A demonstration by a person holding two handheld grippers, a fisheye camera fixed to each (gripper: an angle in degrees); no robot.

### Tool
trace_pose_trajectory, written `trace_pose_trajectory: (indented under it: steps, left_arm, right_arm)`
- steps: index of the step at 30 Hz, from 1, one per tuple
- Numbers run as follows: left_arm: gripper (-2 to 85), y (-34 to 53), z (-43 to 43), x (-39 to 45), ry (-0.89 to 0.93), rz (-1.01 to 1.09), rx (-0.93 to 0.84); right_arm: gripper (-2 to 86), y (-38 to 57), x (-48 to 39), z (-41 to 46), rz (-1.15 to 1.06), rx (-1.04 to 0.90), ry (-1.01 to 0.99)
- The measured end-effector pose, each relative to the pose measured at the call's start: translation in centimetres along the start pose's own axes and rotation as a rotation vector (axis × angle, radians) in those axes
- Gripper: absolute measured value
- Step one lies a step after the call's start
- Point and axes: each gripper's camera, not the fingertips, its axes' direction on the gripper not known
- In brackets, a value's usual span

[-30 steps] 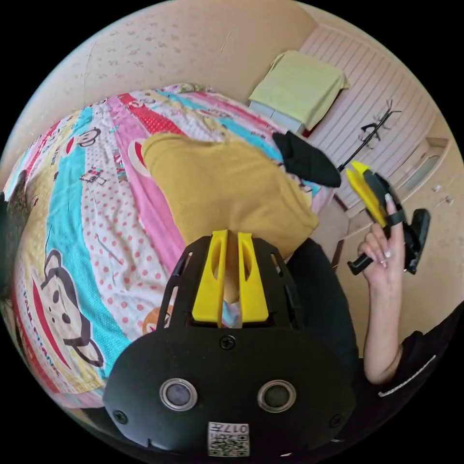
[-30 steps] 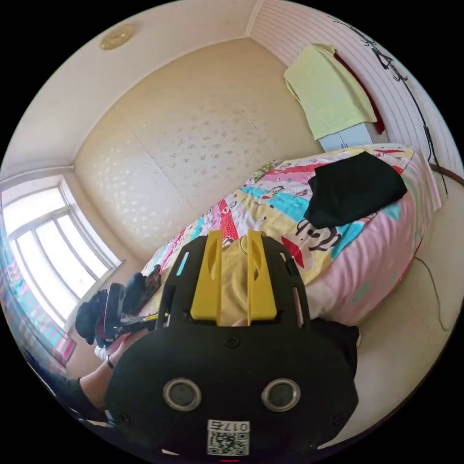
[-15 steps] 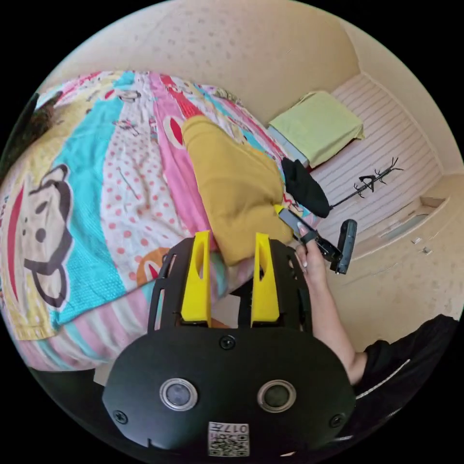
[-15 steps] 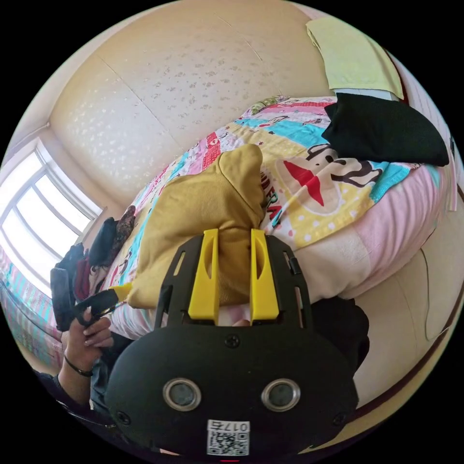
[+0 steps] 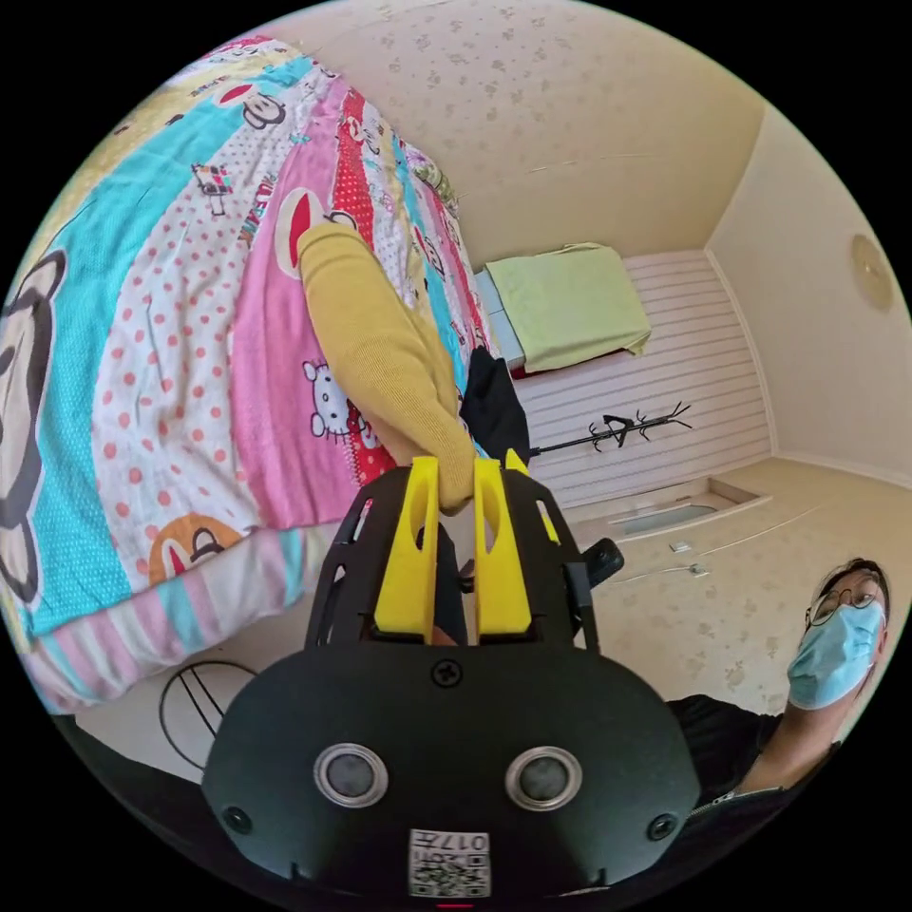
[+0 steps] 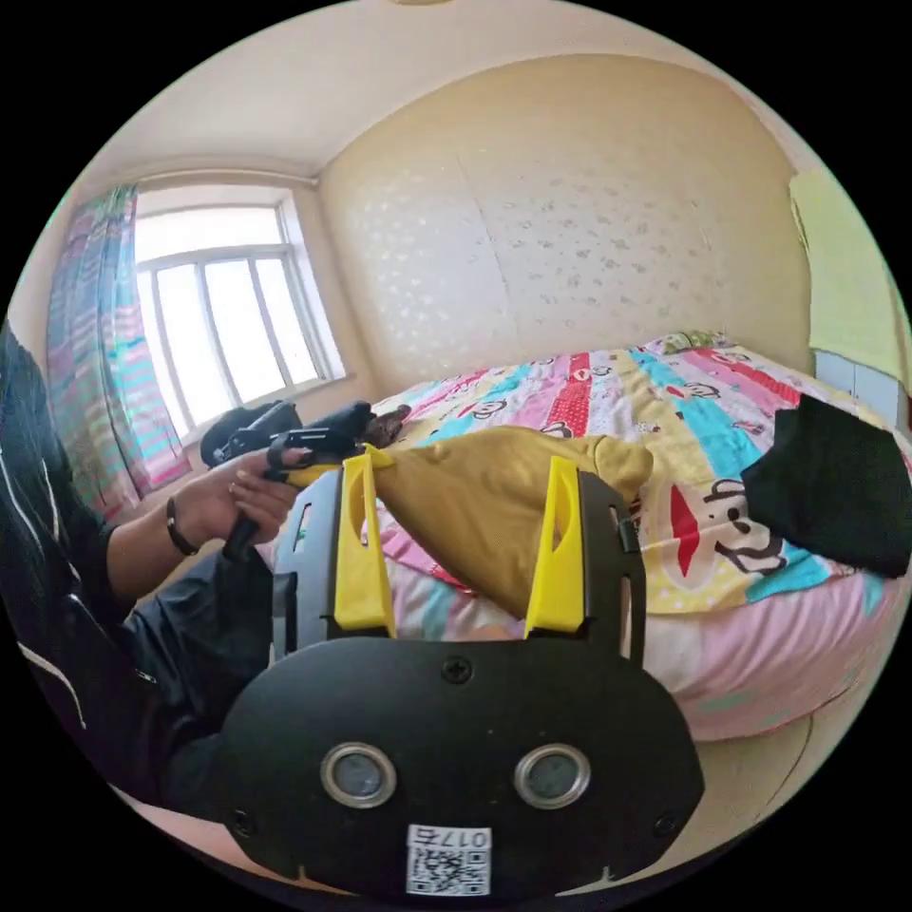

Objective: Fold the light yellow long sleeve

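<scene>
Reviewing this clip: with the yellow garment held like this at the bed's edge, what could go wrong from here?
Only the left gripper pinches the yellow garment, by one corner; the right gripper is open, its jaws spread wide. The single pinch might slip, or the folded bundle might open as it is pulled. The garment hangs over the edge of the bed, so it may slide to the floor. The black garment lies close by and could get dragged.

The long sleeve (image 5: 385, 351) is a mustard knit cloth, finely ribbed and matt. The bed (image 5: 152, 313) wears a printed cotton-like sheet, smooth and dull. The left gripper (image 5: 455, 480) has yellow plastic fingers (image 5: 410, 551), smooth with a slight sheen, on a matt black plastic body. The folded black garment (image 6: 836, 494) looks like soft, lightless cloth.
</scene>
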Motion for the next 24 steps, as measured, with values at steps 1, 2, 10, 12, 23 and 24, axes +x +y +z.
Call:
trace_pose_trajectory:
  steps: [1, 2, 10, 12, 23, 24]
  left_arm:
    - [6.4, -0.8, -0.1, 0.8, -0.014, 0.028, -0.007]
    - [6.4, -1.3, 0.0, 1.4, -0.027, 0.048, -0.015]
    - [6.3, -1.6, -0.6, 0.1, 0.008, -0.009, -0.025]
    - [6.2, -1.5, -1.7, 0.5, 0.030, 0.015, 0.004]
    - [5.9, -2.8, -1.7, 8.1, 0.095, 0.290, -0.006]
    - [5.8, -3.6, -1.0, 8.2, 0.105, 0.292, 0.000]
  right_arm:
    - [23.1, -0.2, -1.2, 0.3, -0.041, -0.020, 0.035]
    - [22.8, -0.6, -3.5, 1.3, -0.114, -0.061, 0.109]
    - [10.2, -1.3, -7.3, 11.8, -0.098, -0.493, 0.573]
    - [7.9, -3.9, -8.8, 9.3, -0.112, -0.406, 0.600]
    - [6.4, -13.4, -8.8, 1.2, -0.093, -0.312, 0.569]
    - [6.4, -14.8, -6.6, 1.3, -0.080, -0.288, 0.567]
